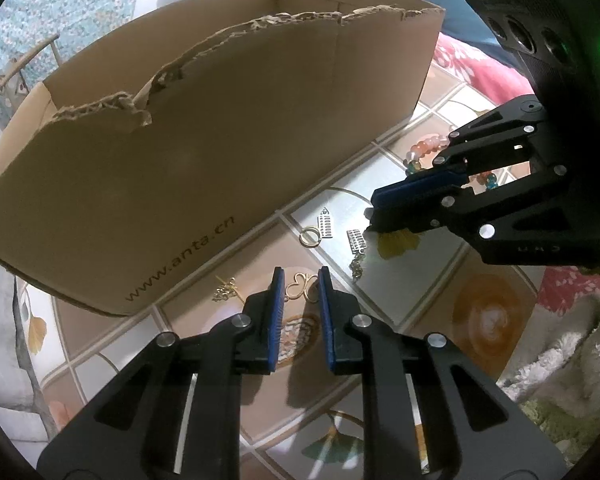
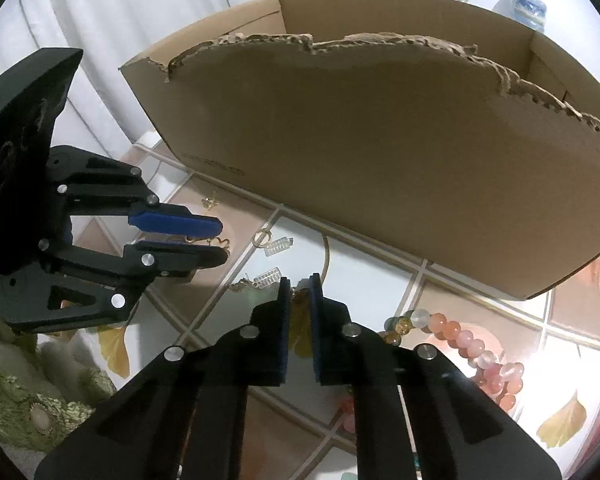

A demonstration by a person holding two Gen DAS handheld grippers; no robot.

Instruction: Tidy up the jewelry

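A torn cardboard box point(image 1: 204, 160) stands on the patterned tablecloth; it also shows in the right wrist view point(image 2: 380, 152). Small jewelry lies in front of it: a gold ring point(image 1: 310, 236), two silver comb-shaped charms point(image 1: 326, 222), a gold looped piece point(image 1: 300, 286) and a small gold charm point(image 1: 226, 290). My left gripper point(image 1: 301, 280) is open, with the gold looped piece between its fingertips. My right gripper point(image 2: 300, 286) is open with a narrow gap, low over a chain piece point(image 2: 300, 300). A pink bead bracelet point(image 2: 472, 344) lies to its right.
A fluffy green-white cloth point(image 2: 32, 392) lies at the table's near left. Red patterned fabric point(image 1: 480, 68) lies behind the box's right end. White curtains point(image 2: 100, 40) and a blue patterned cloth point(image 1: 40, 12) are in the background.
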